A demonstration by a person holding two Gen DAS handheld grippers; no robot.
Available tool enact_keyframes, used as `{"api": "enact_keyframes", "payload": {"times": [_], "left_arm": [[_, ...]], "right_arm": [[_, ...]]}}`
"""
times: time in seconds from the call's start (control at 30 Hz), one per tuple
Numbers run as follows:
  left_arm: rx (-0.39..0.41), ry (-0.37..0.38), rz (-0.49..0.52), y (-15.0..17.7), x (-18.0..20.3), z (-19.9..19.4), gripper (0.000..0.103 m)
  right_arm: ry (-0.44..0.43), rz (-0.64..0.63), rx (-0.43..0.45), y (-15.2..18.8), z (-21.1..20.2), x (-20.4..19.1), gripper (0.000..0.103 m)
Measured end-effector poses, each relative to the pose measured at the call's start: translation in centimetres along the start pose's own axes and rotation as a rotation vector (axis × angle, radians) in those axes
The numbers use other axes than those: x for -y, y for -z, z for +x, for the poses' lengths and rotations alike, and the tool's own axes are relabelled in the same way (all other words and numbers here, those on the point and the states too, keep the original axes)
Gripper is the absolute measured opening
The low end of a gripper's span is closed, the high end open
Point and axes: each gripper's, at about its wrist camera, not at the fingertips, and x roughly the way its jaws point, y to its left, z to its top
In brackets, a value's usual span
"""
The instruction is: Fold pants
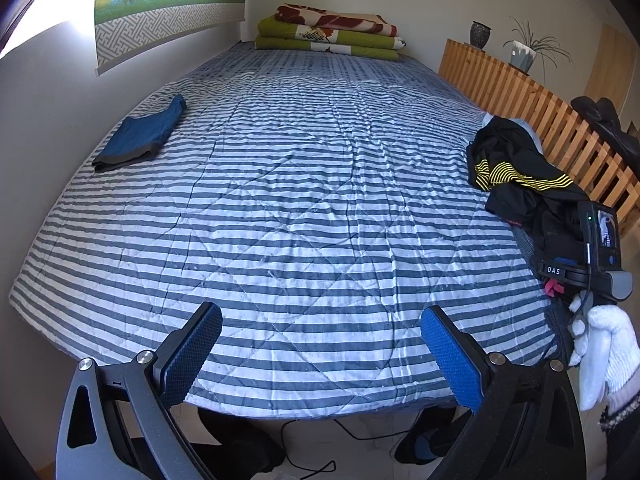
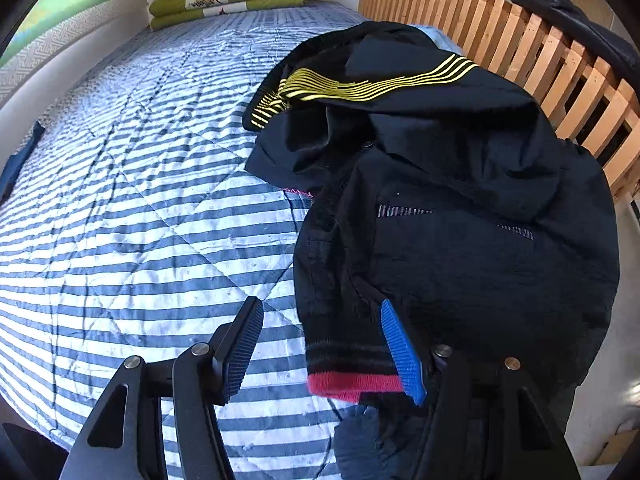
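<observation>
A heap of dark clothes lies at the bed's right edge: black pants with yellow wavy stripes (image 2: pixel 380 84) (image 1: pixel 516 178) on top, and nearer me a black garment (image 2: pixel 460 248) with a red knit cuff (image 2: pixel 352 386). My right gripper (image 2: pixel 320 344) is open, its fingers straddling that garment's cuff end just above the bed; whether they touch it I cannot tell. My left gripper (image 1: pixel 320 352) is open over the bed's near edge with nothing between its fingers. A white-gloved hand (image 1: pixel 604 356) holds the right gripper device (image 1: pixel 588 248) at the far right of the left wrist view.
The bed carries a blue-and-white striped quilt (image 1: pixel 304 184). A folded blue garment (image 1: pixel 140 136) lies at its left side. Folded green and red blankets (image 1: pixel 328 32) are stacked at the head. A wooden slatted rail (image 1: pixel 532 108) runs along the right, with a black chair (image 2: pixel 576 20) behind.
</observation>
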Motion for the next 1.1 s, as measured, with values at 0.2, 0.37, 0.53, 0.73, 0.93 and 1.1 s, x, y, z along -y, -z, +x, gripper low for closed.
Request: {"api": "enact_keyframes", "payload": {"times": [0.2, 0.37, 0.53, 0.73, 0.93, 1.1], "left_arm": [[0.003, 0.001, 0.017, -0.6, 0.3, 0.6, 0.100], [0.010, 0.003, 0.021, -1.0, 0.4, 0.7, 0.098], [0.007, 0.006, 0.025, -0.7, 0.3, 0.7, 0.094], [0.009, 0.007, 0.009, -0.3, -0.2, 0.8, 0.094], [0.022, 0.010, 0.007, -0.1, -0.5, 0.6, 0.094], [0.032, 0.016, -0.009, 0.1, -1.5, 0.5, 0.091]], "right_arm": [[0.020, -0.028, -0.058, -0.6, 2.6, 1.8, 0.052], [-0.109, 0.012, -0.056, -1.0, 1.2, 3.7, 0.017], [-0.118, 0.030, -0.018, -1.4, -0.8, 4.6, 0.013], [-0.112, 0.066, -0.033, -1.7, -0.4, 6.1, 0.014], [-0.155, -0.024, -0.092, -1.7, 1.1, 4.1, 0.013], [-0.258, 0.065, -0.085, -2.5, -1.4, 4.7, 0.011]]}}
